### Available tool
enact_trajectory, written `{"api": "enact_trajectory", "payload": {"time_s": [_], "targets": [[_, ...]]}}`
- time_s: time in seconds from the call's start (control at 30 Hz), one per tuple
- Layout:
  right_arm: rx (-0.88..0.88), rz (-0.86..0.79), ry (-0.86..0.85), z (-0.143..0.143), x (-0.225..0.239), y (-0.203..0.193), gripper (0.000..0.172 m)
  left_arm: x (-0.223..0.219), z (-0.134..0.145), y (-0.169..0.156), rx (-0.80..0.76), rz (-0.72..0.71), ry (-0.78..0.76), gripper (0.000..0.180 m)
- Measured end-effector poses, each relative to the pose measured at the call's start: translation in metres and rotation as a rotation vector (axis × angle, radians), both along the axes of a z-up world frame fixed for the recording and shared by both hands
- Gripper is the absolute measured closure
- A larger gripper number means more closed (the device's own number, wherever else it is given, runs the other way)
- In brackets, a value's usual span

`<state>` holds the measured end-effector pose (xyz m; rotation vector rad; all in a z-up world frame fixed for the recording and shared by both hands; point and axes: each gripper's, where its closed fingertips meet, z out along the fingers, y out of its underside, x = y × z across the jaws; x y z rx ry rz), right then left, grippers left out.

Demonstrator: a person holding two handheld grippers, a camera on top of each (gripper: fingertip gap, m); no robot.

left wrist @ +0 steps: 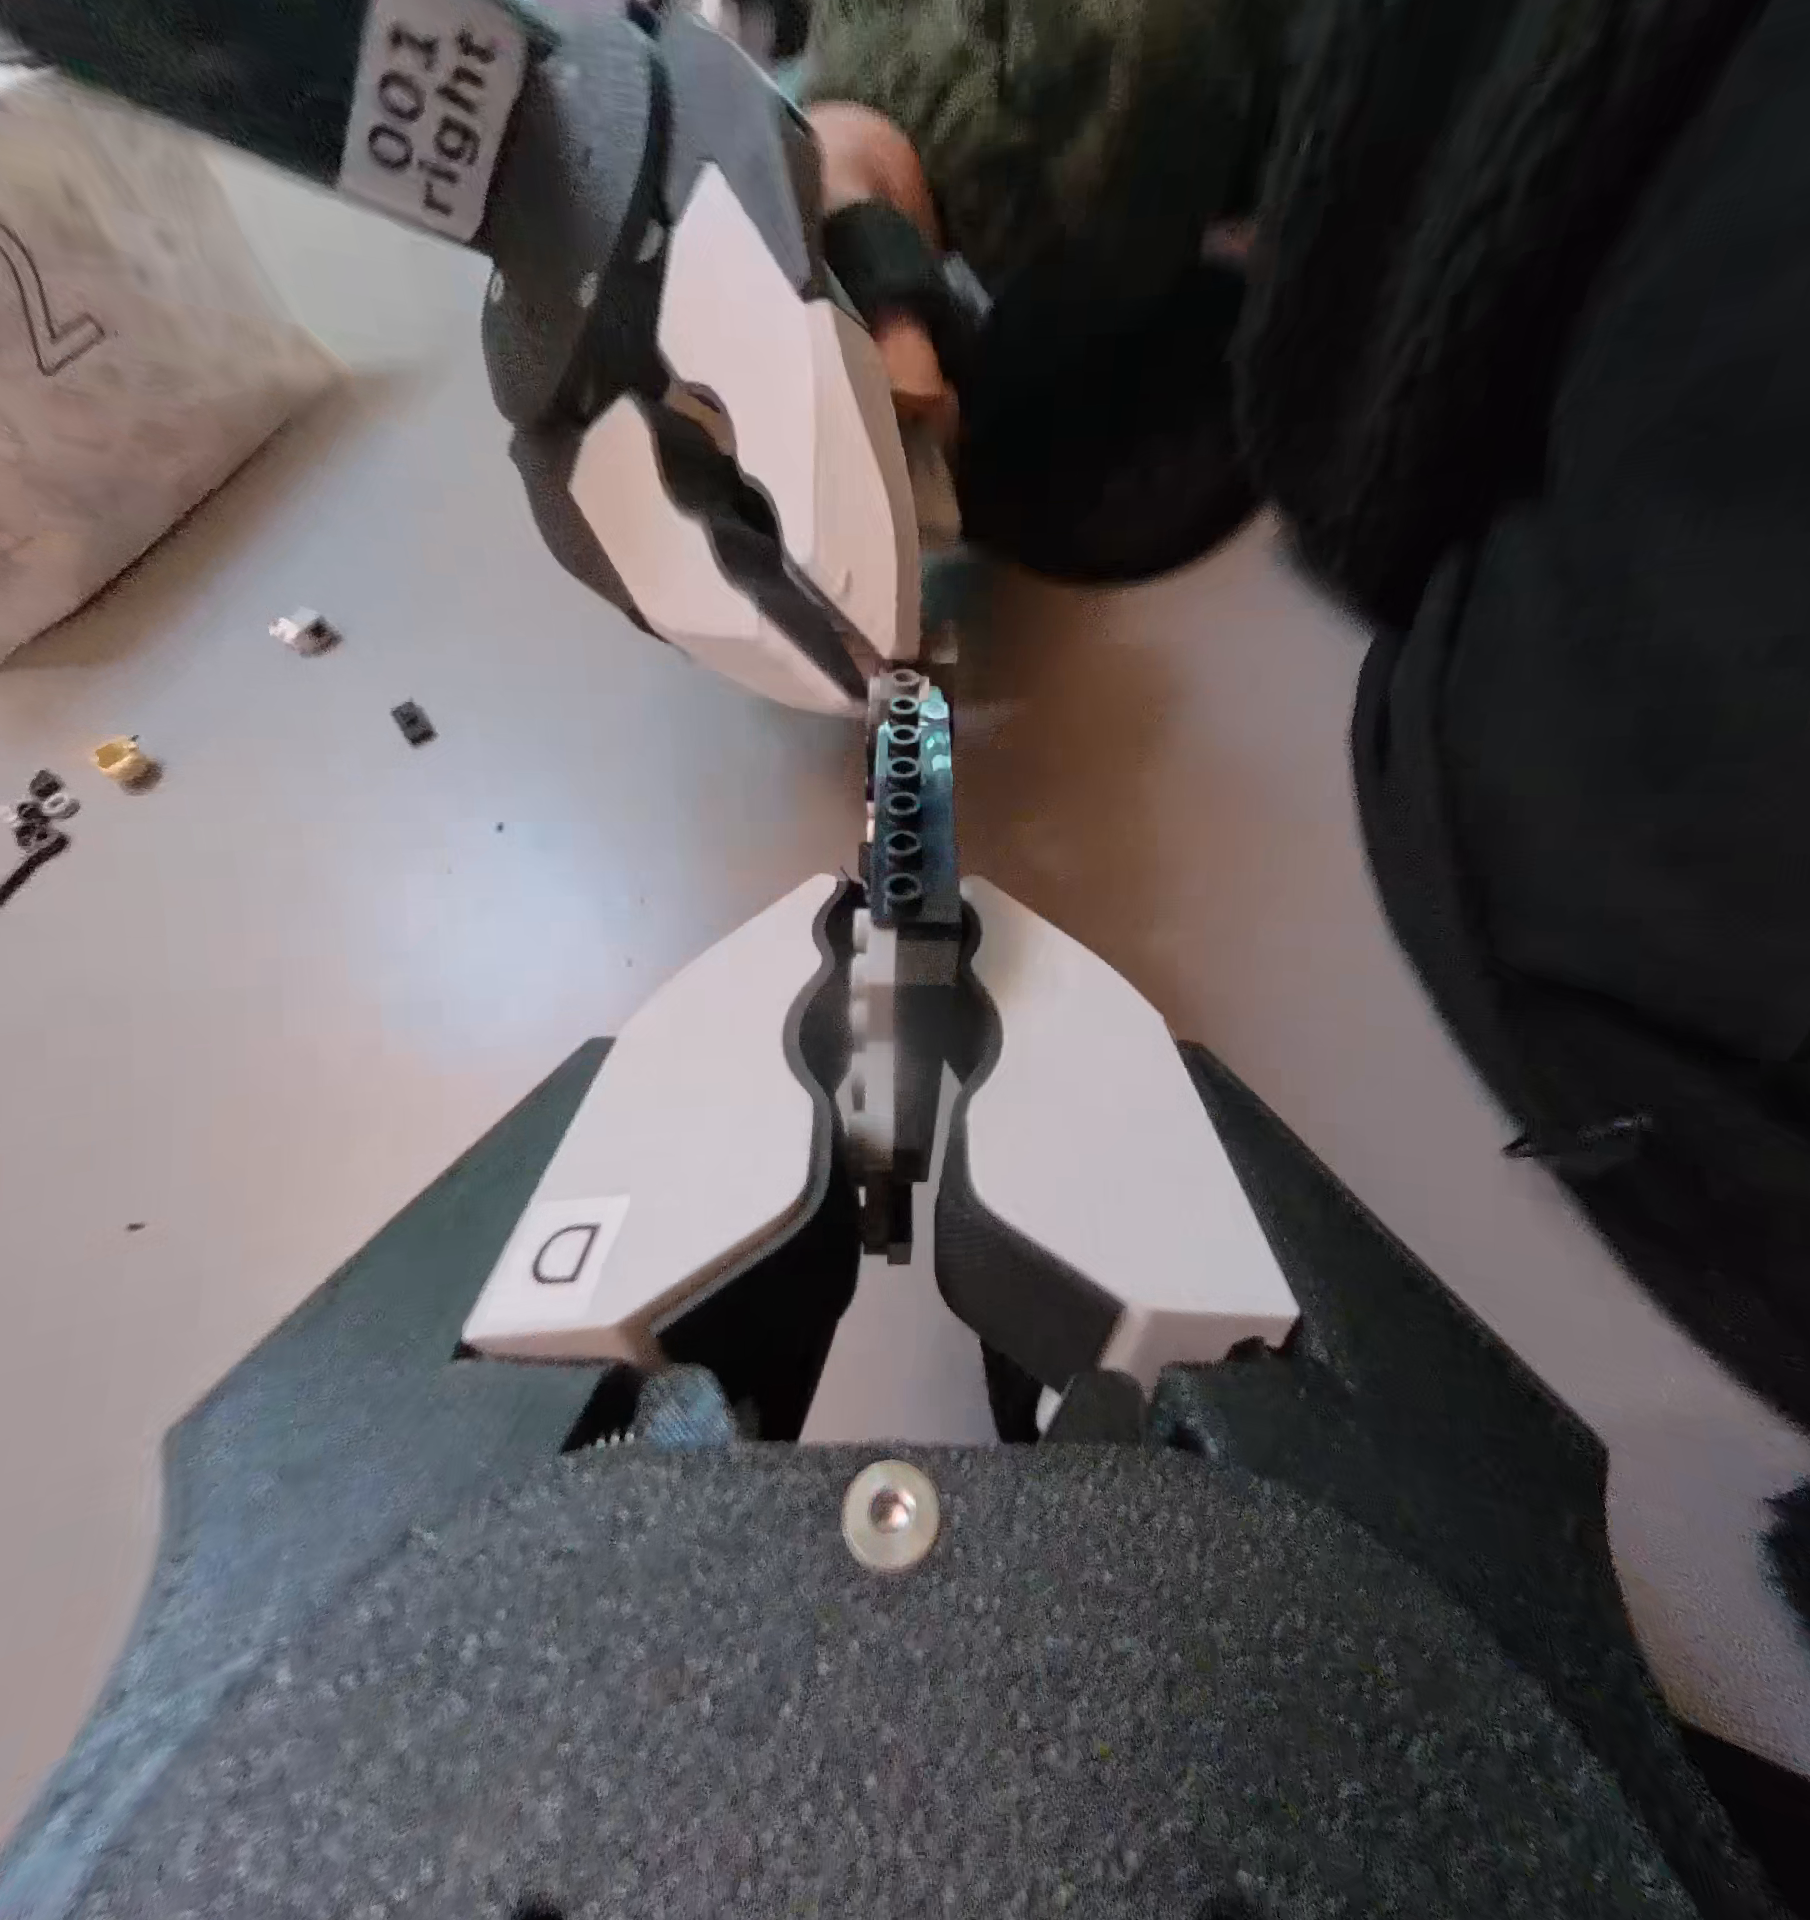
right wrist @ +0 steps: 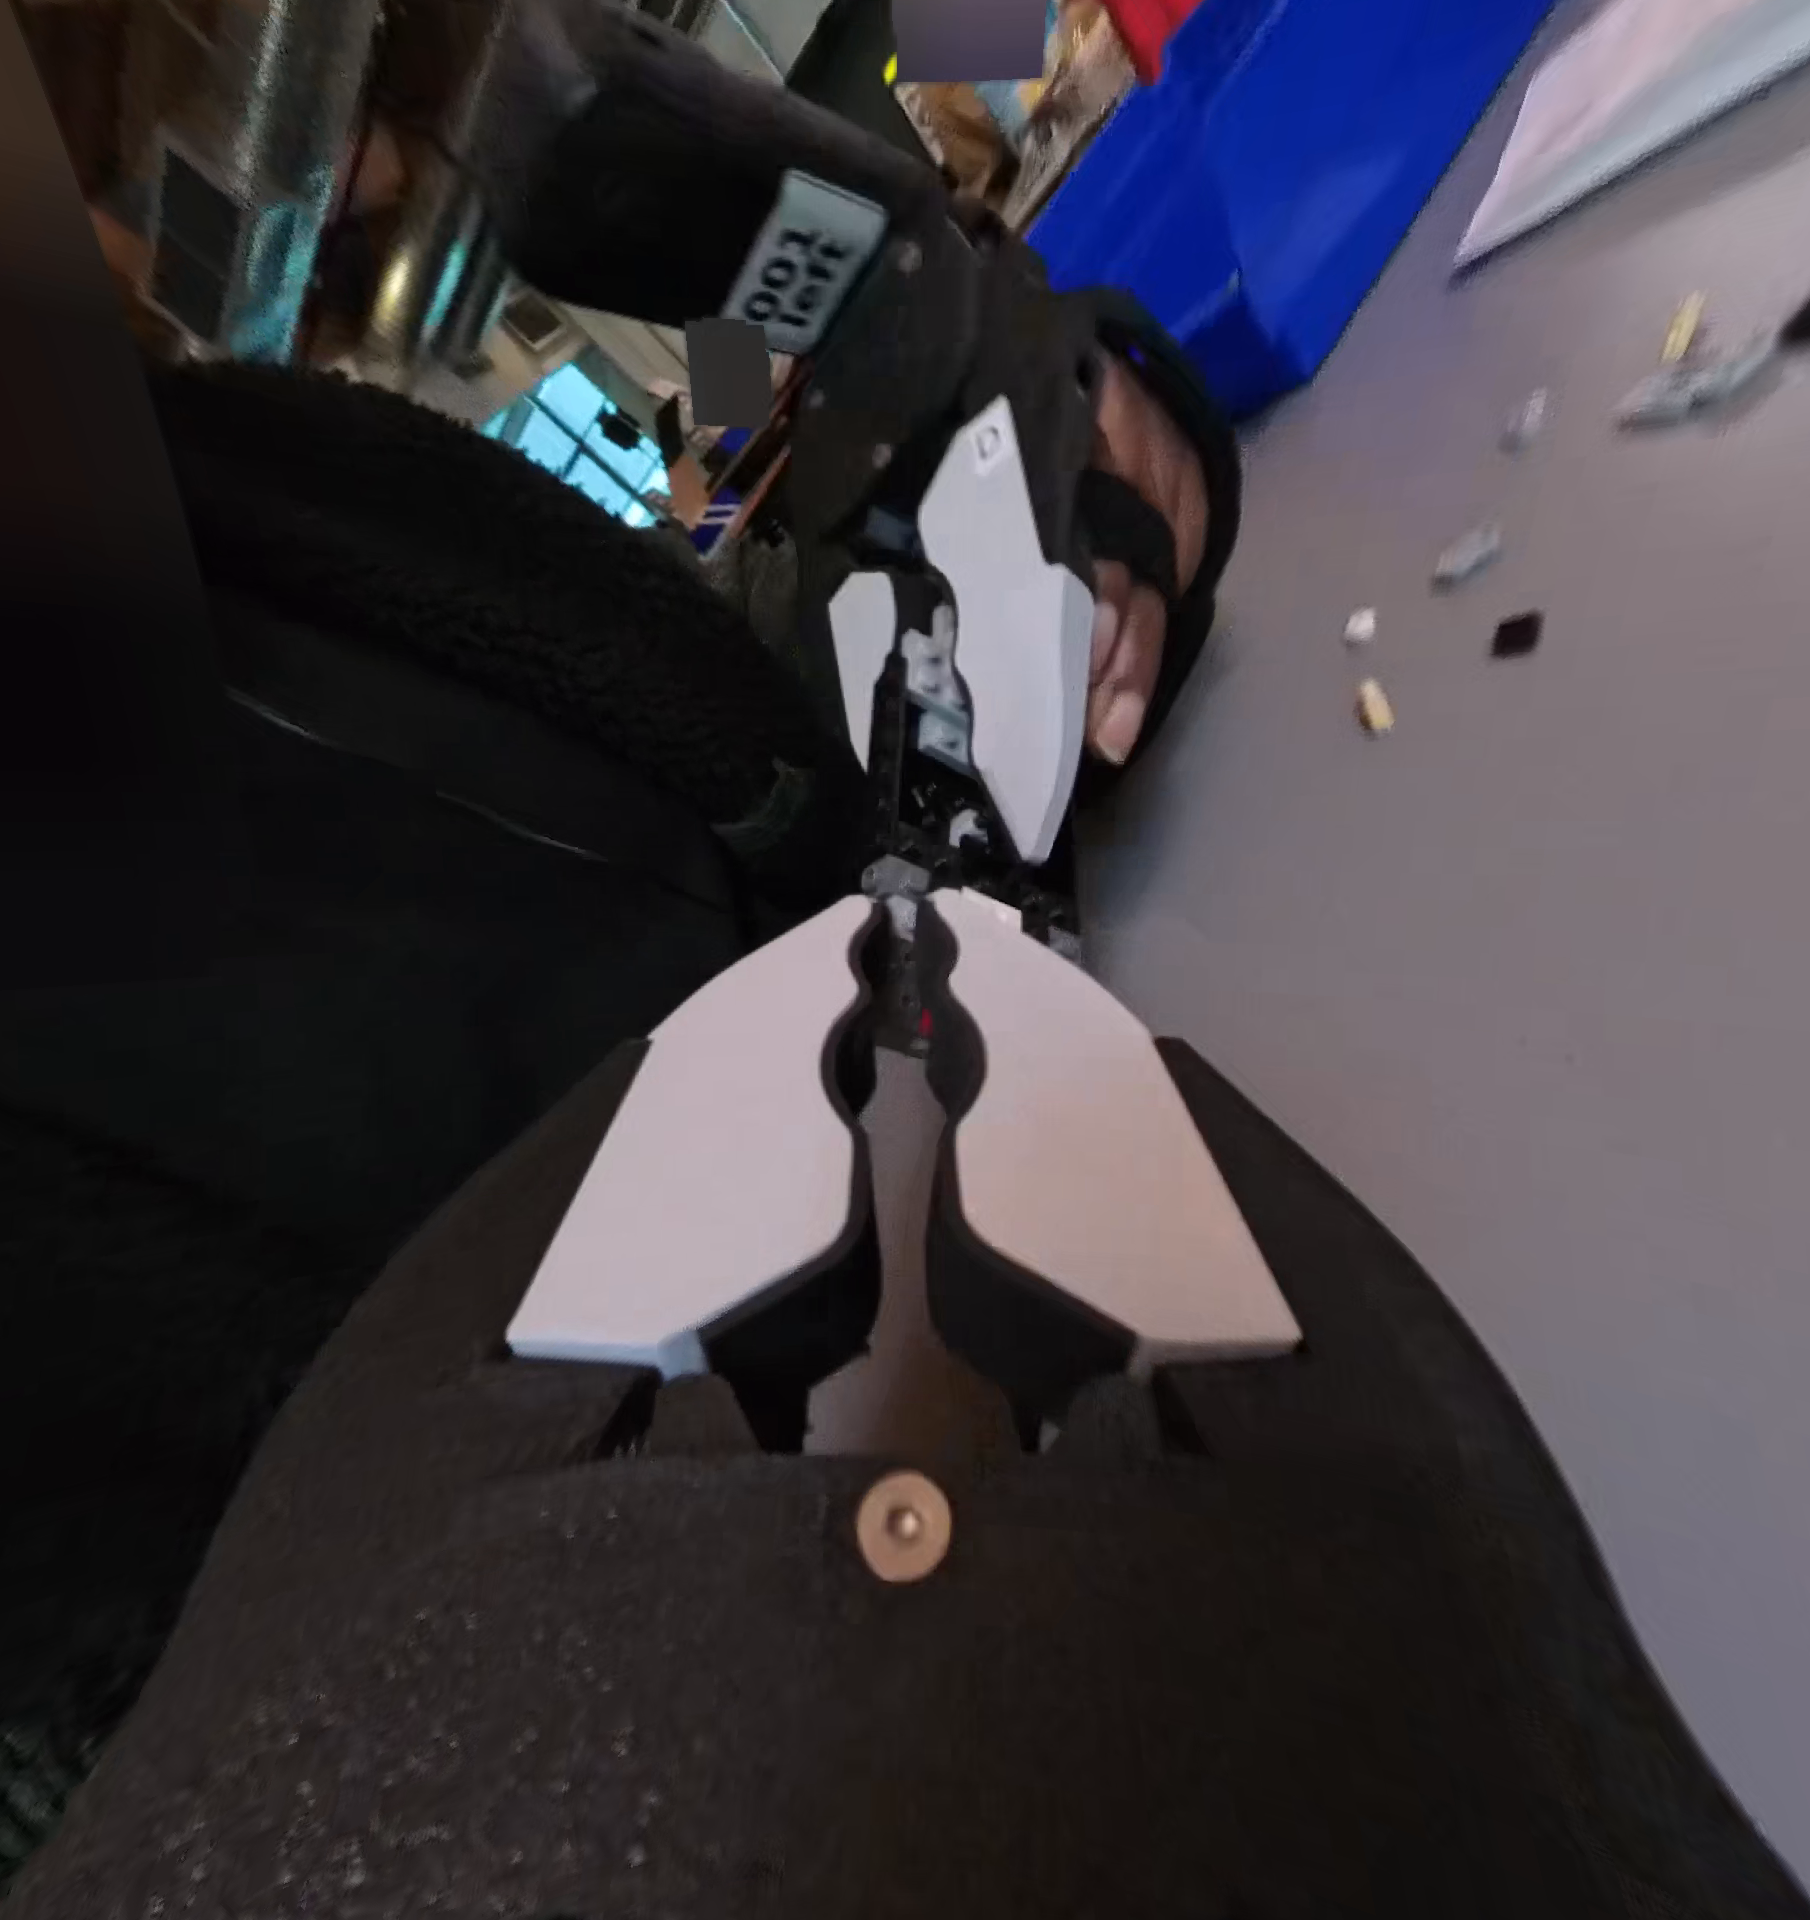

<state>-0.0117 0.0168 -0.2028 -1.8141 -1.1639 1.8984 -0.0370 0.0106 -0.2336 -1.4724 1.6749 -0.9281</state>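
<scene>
Taking the tabletop (left wrist: 381,1039) as the landmark and reading from its left side, a pale box (left wrist: 80,343) with a drawn mark stands on it at the far left. Toward the middle from the box lie loose small bricks: a tangle of black pieces (left wrist: 18,842), a yellow piece (left wrist: 124,761), a small black piece (left wrist: 413,722) and a white piece (left wrist: 303,629), all well apart from both tools. Above the middle of the tabletop, lifted clear of it, is a brick assembly (left wrist: 906,821): a dark studded strip with a teal side and a pale plate along its near part. The left gripper (left wrist: 899,904) is narrowed around the assembly's near end, its two white fingers (left wrist: 714,1091) set against opposite sides of it, so that the studded strip juts forward past the tips; this looks like a steadying hold that leaves the far end free. From the upper left the right gripper (left wrist: 885,681) comes down at a slant, its tips meeting that far end. In the right wrist view the right gripper (right wrist: 906,914) is nearly closed on a thin dark and grey part (right wrist: 899,883) of the same assembly, pinched just at the tips. Beyond it the left gripper (right wrist: 942,727) grips the grey and black bricks, with a gloved hand (right wrist: 1140,623) behind. To the right of the tabletop is dark clothing (left wrist: 1555,520); a blue bin (right wrist: 1244,208) stands at its far edge.
</scene>
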Motion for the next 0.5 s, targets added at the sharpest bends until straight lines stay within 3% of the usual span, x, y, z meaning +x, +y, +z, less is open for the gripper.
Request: {"api": "enact_trajectory", "payload": {"time_s": [0.03, 0.13, 0.2, 0.3, 0.4, 0.5], "targets": [[0.101, -0.016, 0.025, 0.01, 0.001, 0.002, 0.168, 0.0, 0.006, 0.0, -0.043, -0.004, -0.032, 0.166], [0.385, -0.054, 0.043, 0.028, 0.004, 0.004, 0.143, -0.001, 0.016, 0.007, -0.087, 0.023, -0.099, 0.166], [0.547, -0.082, 0.001, 0.025, 0.003, 0.004, 0.136, -0.001, 0.02, 0.009, -0.097, 0.039, -0.124, 0.166], [0.725, -0.131, -0.071, 0.017, 0.0, 0.008, 0.137, 0.001, 0.022, 0.01, -0.093, 0.052, -0.137, 0.166], [0.814, -0.159, -0.078, 0.016, -0.003, 0.01, 0.155, 0.001, 0.025, 0.013, -0.08, 0.069, -0.154, 0.166], [0.907, -0.207, -0.078, 0.02, -0.003, 0.013, 0.156, 0.002, 0.028, 0.017, -0.031, 0.091, -0.173, 0.166]]}}
